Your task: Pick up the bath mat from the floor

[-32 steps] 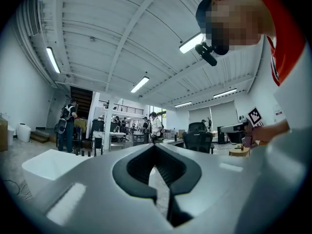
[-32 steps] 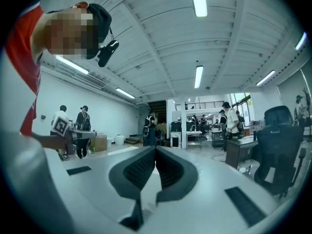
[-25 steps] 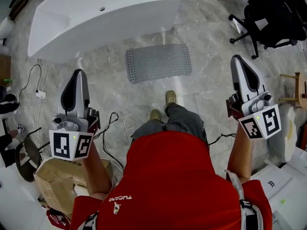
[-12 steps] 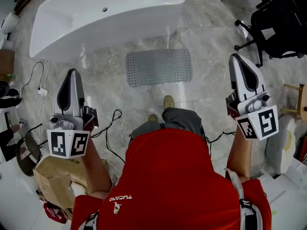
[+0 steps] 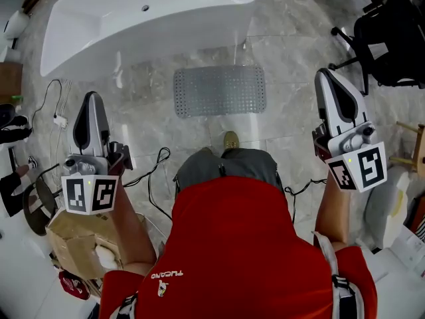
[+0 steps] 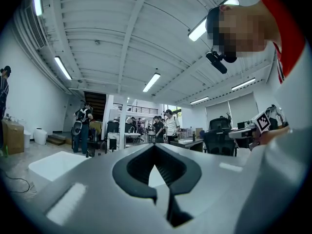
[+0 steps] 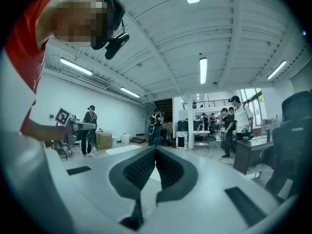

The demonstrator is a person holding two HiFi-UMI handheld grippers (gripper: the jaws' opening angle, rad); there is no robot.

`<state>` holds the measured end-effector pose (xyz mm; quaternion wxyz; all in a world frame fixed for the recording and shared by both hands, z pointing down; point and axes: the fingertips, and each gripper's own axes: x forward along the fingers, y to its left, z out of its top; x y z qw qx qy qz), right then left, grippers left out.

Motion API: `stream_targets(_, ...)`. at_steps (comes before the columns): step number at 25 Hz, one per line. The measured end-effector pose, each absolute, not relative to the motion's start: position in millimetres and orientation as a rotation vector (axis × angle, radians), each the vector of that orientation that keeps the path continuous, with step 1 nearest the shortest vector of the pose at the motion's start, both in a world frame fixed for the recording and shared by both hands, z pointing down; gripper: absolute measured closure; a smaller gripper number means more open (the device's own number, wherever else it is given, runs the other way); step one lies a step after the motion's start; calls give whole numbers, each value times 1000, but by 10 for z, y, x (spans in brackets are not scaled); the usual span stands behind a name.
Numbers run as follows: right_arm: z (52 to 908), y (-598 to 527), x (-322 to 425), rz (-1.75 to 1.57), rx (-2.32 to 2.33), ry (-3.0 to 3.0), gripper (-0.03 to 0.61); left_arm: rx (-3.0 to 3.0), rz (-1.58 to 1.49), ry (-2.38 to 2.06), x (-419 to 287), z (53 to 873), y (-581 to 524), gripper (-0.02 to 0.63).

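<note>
Well, the bath mat (image 5: pixel 220 90) lies flat on the floor (image 5: pixel 292 52) just beside the tub (image 5: pixel 133 18) — probably light, floppy rubber that may cling. Pinch a near corner and peel. The left gripper (image 5: pixel 92 98) and right gripper (image 5: pixel 327 76) are both pressed together, empty.
</note>
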<state>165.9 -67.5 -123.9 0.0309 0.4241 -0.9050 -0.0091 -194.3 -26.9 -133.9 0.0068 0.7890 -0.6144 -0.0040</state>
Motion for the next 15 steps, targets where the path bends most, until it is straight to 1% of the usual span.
stream_targets(15, -1046, -889, 1524, 33, 1332, -2761, 577, 2448, 23, -1907, -2102, -1188, -489, 609)
